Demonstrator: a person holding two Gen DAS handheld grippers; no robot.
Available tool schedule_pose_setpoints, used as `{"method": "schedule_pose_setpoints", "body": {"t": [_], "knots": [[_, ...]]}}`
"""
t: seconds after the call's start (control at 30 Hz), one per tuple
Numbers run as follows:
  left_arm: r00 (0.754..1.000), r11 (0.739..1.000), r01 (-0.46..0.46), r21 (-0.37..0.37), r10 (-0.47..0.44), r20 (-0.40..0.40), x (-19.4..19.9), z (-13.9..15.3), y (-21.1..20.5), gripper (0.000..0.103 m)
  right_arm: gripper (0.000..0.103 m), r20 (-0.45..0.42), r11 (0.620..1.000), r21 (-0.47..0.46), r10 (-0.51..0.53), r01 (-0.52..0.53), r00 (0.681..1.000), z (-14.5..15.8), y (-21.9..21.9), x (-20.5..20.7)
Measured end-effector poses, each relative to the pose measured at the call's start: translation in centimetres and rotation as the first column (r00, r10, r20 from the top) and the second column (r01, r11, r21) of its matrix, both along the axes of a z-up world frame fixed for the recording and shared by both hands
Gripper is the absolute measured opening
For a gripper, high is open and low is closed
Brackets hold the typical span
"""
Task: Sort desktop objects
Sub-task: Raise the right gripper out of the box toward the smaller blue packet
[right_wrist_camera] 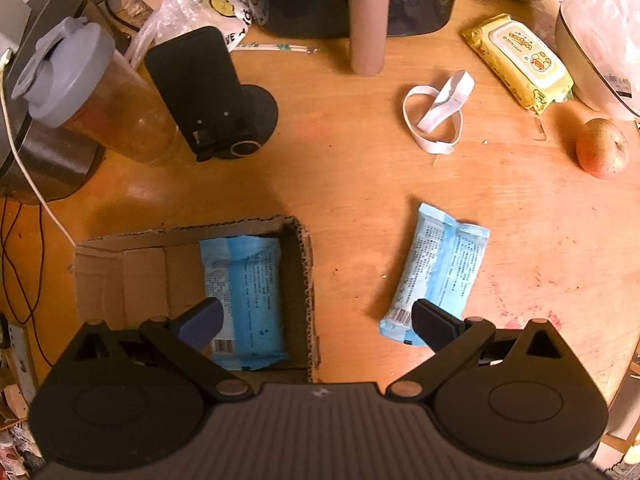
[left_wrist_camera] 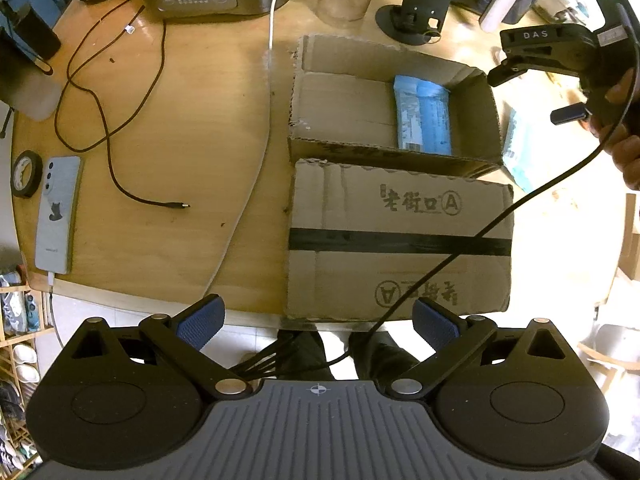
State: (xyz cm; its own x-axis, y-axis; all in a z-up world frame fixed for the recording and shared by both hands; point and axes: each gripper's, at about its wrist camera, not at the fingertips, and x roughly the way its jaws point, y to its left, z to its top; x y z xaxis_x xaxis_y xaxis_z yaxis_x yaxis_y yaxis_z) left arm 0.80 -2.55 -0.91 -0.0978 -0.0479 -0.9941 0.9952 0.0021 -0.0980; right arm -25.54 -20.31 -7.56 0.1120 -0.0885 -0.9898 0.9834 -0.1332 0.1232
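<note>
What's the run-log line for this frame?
left gripper: open, empty | right gripper: open, empty | cardboard box: one blue packet | second blue packet: table

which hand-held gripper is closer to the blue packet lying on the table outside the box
Right. The right hand-held gripper is open just above the loose blue packet, one finger overlapping its near end. The left hand-held gripper is open at the table's near edge, across the cardboard box from it.

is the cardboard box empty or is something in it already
Not empty: one blue packet lies flat inside the open cardboard box; a second blue packet lies outside on the table.
</note>
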Motion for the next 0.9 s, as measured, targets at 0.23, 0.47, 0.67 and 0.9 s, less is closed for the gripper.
{"method": "schedule_pose_setpoints", "body": {"t": [0.23, 0.47, 0.67, 0.9], "knots": [[1.000, 1.000, -0.004, 0.002, 0.004, 0.001, -0.7, 0.0, 0.0, 0.103, 0.103, -0.003, 1.000, 0.004, -0.010, 0.010, 1.000, -0.3, -0.1, -1.4], [1.000, 1.000, -0.001, 0.003, 0.001, 0.004, -1.4, 0.1, 0.1, 0.103, 0.103, -0.008, 1.000, 0.007, -0.025, 0.025, 1.000, -0.6, -0.2, -2.9], [1.000, 1.000, 0.004, 0.007, -0.004, 0.008, -2.2, 0.2, 0.2, 0.103, 0.103, -0.020, 1.000, 0.008, -0.023, 0.023, 1.000, -0.9, -0.2, -3.9], [1.000, 1.000, 0.008, 0.014, -0.008, 0.014, -2.9, 0.1, 0.4, 0.103, 0.103, -0.026, 1.000, 0.016, -0.022, 0.023, 0.999, -1.3, -0.2, -5.3]]}}
